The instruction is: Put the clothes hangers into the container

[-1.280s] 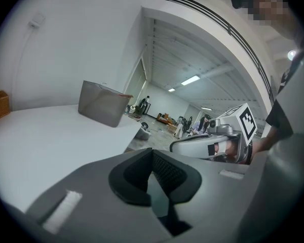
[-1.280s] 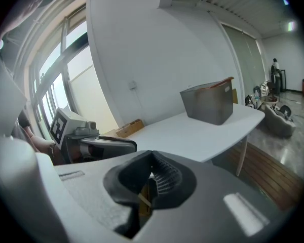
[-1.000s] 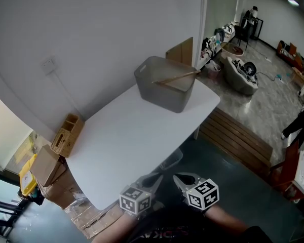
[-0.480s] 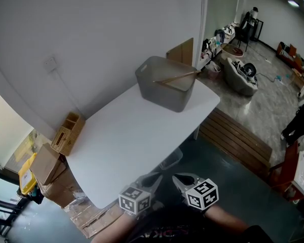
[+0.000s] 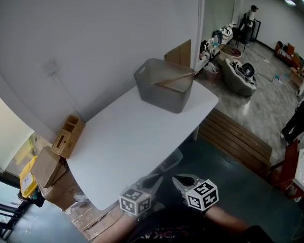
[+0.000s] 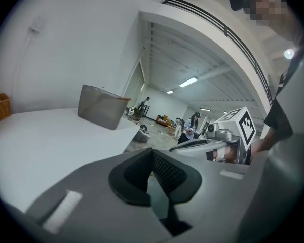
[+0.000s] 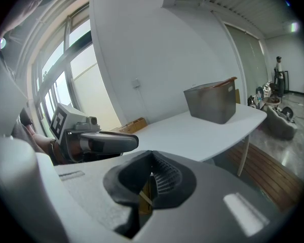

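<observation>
The table (image 5: pixel 137 135) carries the bin (image 5: pixel 164 92) at its far end, and nothing else shows on the near side of the bin. A hanger (image 5: pixel 175 78) lies inside the bin, one end up on its rim. The left gripper (image 5: pixel 150 179) and right gripper (image 5: pixel 182 179) hang well short of the bin, both pinched closed and empty. Little seems left to do: look for stray hangers, then nudge the raised end down gently so the bin doesn't slide.
</observation>
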Demonstrator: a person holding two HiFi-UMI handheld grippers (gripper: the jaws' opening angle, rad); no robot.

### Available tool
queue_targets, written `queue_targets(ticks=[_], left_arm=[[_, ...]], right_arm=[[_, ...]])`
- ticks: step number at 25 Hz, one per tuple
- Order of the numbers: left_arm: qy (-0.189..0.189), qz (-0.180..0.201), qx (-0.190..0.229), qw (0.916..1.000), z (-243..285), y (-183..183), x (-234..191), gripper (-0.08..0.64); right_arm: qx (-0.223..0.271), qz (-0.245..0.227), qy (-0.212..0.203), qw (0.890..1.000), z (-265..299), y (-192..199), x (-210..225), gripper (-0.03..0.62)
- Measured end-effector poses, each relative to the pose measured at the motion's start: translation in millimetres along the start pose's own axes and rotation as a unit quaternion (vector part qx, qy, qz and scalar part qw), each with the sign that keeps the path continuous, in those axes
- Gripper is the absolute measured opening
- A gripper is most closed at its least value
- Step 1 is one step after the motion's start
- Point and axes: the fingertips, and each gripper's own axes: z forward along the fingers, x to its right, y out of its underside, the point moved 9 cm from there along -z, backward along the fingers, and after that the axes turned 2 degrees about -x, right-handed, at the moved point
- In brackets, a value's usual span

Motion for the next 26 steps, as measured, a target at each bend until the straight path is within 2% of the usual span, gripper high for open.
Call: queue_targets(ticks=[26], left_arm=[[-0.004, -0.009, -0.004, 0.9999, 1, 2, -15, 0.002]], right_arm=[[-0.011, 0.002, -0.006, 1.0, 18, -2, 1, 0.002]])
